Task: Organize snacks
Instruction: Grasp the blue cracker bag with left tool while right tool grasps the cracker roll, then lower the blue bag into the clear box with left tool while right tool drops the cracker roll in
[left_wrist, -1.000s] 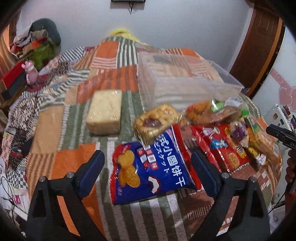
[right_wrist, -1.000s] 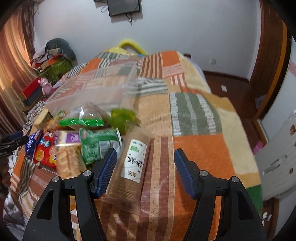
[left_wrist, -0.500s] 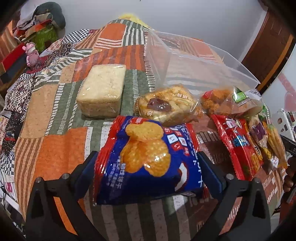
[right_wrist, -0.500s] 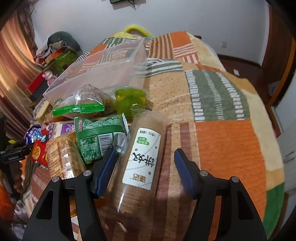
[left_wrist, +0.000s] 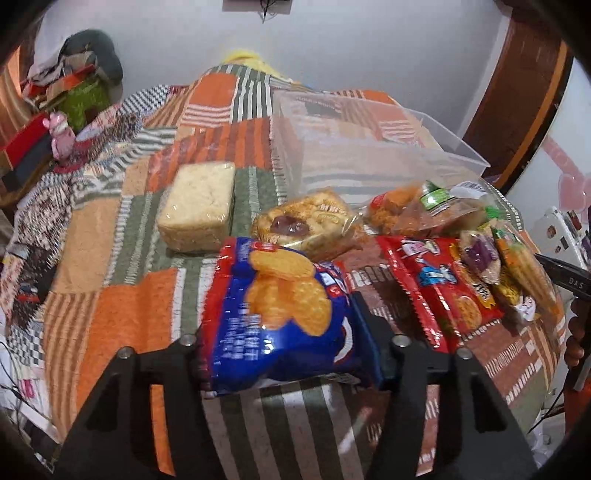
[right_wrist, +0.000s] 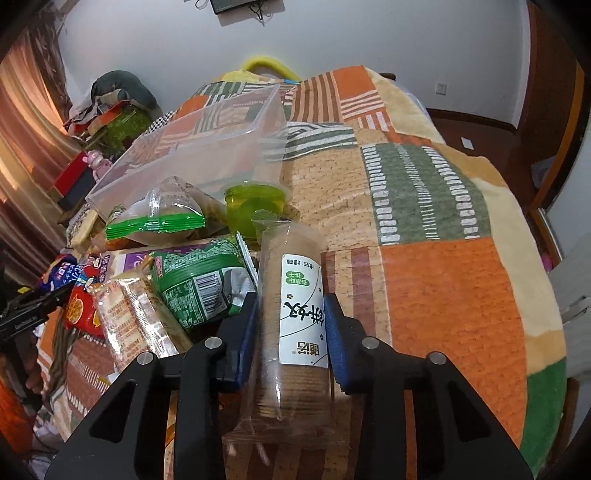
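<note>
A: As both tools close on the patchwork bedspread (left_wrist: 129, 314), what does the left gripper (left_wrist: 284, 332) have?

B: Its jaws are closing, pinching a blue biscuit bag (left_wrist: 280, 314) from both sides. The bag sits at the near edge of the snack pile, in front of a golden pastry pack (left_wrist: 306, 225) and beside a red snack bag (left_wrist: 436, 288).

A: And the right gripper (right_wrist: 291, 325)?

B: Its blue pads (right_wrist: 336, 332) are closing against a clear sleeve of round crackers (right_wrist: 291, 314) lying lengthwise on the blanket, just right of a green packet (right_wrist: 199, 284).

A: Where is the container?

B: A clear plastic bin (left_wrist: 369, 155) stands beyond the pile, with a green jelly cup (right_wrist: 255, 203) just before it and a wrapped pale block (left_wrist: 199, 206) to its left.
</note>
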